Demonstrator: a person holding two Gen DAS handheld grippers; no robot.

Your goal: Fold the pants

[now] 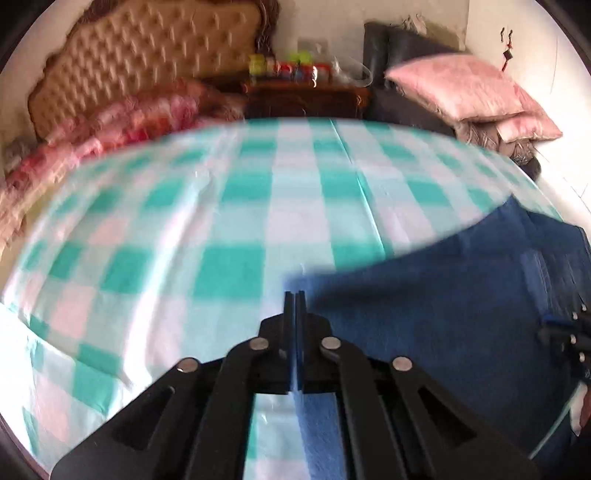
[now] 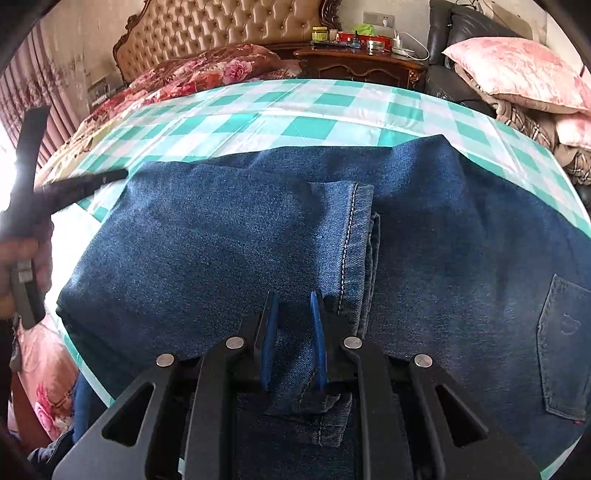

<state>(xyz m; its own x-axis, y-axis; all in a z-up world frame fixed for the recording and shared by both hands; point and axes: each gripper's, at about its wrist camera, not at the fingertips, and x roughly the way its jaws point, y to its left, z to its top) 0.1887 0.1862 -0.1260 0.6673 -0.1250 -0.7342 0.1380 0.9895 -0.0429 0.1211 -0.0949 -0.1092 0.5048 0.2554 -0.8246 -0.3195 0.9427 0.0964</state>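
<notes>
fingers of the left gripper [image 1: 294,295] are pressed together with nothing between them, held above the checked sheet [image 1: 207,206] just beside the near left corner of the jeans [image 2: 229,240]. in the right wrist view this gripper is seen at the left edge, gripped by a hand [image 2: 18,266], off the denim. the right gripper [image 2: 293,299] is closed on a fold of the jeans at their near edge, denim being bunched between its blue pads [image 2: 317,321], next to a stitched hem [image 2: 349,236]. the jeans are laid folded across the sheet on the bed, a back pocket [image 2: 565,347] showing at the right. beyond the sheet, a floral blanket [image 2: 207,70], a padded headboard [image 2: 221,26], a nightstand [image 2: 362,62] and pink pillows [image 2: 517,74] are seen.
</notes>
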